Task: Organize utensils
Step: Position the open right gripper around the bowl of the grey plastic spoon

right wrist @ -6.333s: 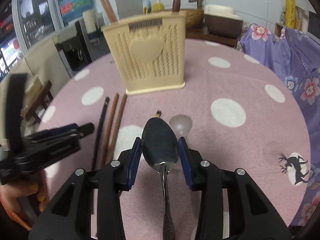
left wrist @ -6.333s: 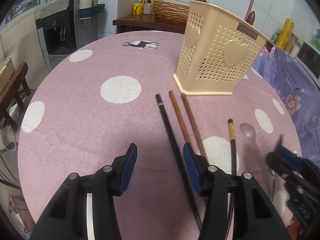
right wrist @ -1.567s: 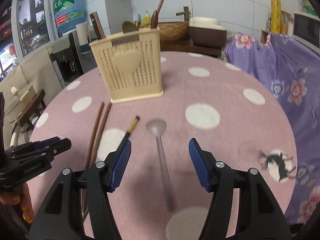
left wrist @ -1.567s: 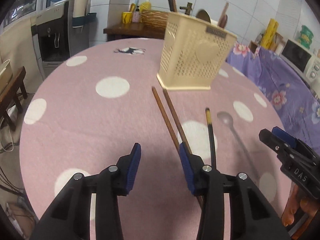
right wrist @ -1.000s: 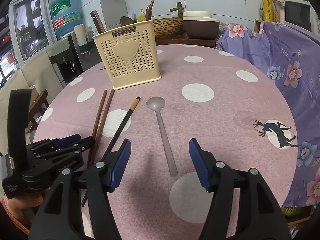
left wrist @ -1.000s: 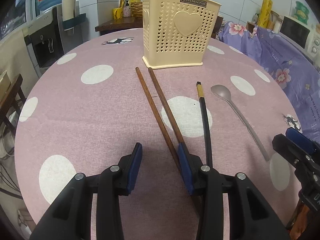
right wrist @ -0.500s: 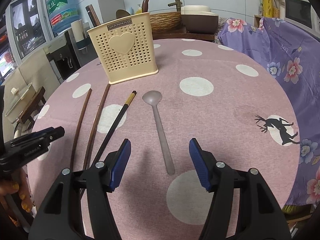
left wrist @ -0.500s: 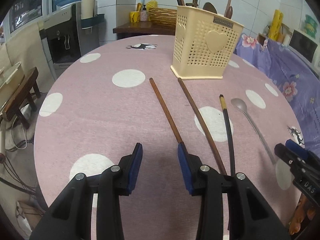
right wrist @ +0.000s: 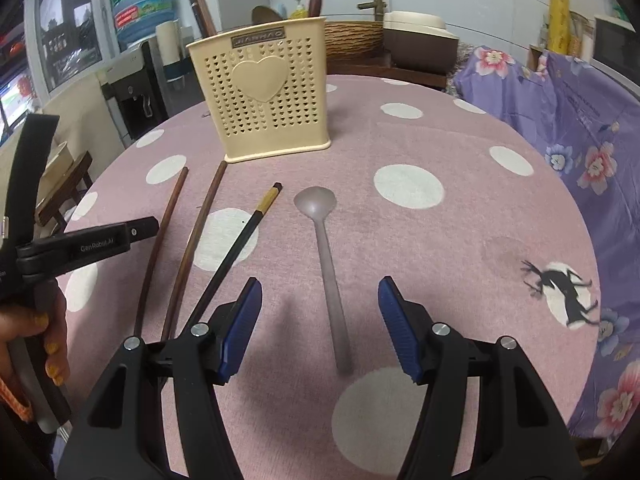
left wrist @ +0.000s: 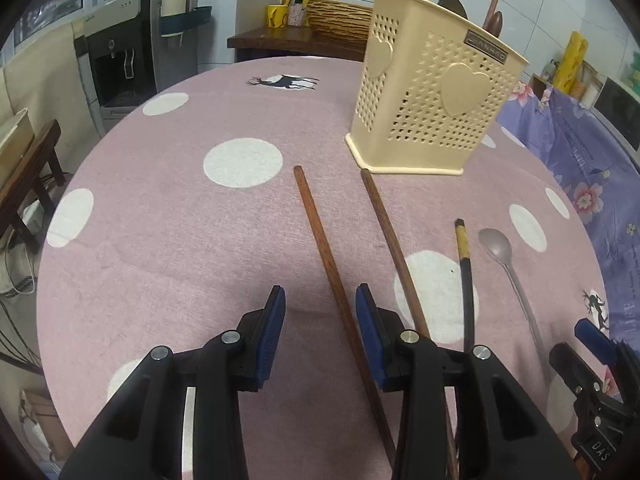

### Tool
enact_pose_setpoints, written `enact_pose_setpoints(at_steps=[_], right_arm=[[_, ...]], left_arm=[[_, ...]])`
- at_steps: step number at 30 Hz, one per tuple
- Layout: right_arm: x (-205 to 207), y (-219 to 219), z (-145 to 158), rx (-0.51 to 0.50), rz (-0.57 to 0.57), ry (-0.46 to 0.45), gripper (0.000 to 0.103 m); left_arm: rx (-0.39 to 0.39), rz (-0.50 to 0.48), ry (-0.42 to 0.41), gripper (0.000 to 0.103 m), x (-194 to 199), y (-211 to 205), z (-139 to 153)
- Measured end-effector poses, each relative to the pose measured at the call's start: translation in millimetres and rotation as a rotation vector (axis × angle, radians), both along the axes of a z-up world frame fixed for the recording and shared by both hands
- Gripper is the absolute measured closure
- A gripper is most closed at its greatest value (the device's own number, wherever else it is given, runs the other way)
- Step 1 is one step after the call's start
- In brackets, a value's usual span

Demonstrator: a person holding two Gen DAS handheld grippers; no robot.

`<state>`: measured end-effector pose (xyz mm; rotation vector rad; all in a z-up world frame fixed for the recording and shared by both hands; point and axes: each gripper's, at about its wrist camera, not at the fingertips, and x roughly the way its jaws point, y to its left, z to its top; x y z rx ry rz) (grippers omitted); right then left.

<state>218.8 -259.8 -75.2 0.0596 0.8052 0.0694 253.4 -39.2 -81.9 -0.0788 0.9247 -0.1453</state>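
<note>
Left gripper (left wrist: 320, 312): jaws apart, nothing clamped. 1 brown chopstick (left wrist: 328, 264) runs up between the pads from lower centre toward frame middle, not touched by either pad as far as shows. A 2nd brown chopstick (left wrist: 390, 240) lies just right of it, passing under the right-hand finger.

Right gripper (right wrist: 320, 320): jaws wide apart, empty. The grey spoon (right wrist: 326, 256) lies in the gap, bowl toward upper centre, handle end low in frame between the pads.

Outward: black chopstick with gold band (right wrist: 240, 248) left of the spoon, slanting; cream slotted holder (right wrist: 264, 104) upper centre, upright, already carrying utensils.

Handling, judged: chopsticks are light, stiff, thin, likely to roll or pivot if pinched off-centre; take hold near mid-length, pads square across the shaft. Spoon looks light, smooth, low to the cloth; grip the handle, not the bowl.

Room: pink dotted tablecloth (left wrist: 180, 220) is bare on the left side of the left wrist view. Table edge curves close at lower left and right. The 2 grippers sit near each other, so lifts should go straight up.
</note>
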Motion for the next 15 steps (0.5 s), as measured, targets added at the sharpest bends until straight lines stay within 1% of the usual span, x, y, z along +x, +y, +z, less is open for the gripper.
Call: enact_pose_setpoints(at_steps=[3, 6, 7, 15], right_arm=[[21.1, 4.2, -5.5, -0.024, 0.042, 0.033, 0.042], [45.9, 4.1, -15.4, -0.017, 0.068, 0.091, 0.042], [52.9, 4.2, -18.3, -0.019, 0.07, 0.104, 0.044], [94.7, 17.2, -21.7, -0.076, 0.081, 0.136, 0.052]], left_arm=[[-0.023, 0.009, 0.0, 0.066, -4.5, 5.0, 1.1], [-0.03, 0.012, -0.001, 0.066, -10.3, 9.6, 1.5], [-0.033, 0.014, -0.001, 0.066, -11.9, 11.3, 1.7], [-0.042, 0.025, -0.006, 0.066, -14.6, 18.6, 2.6]])
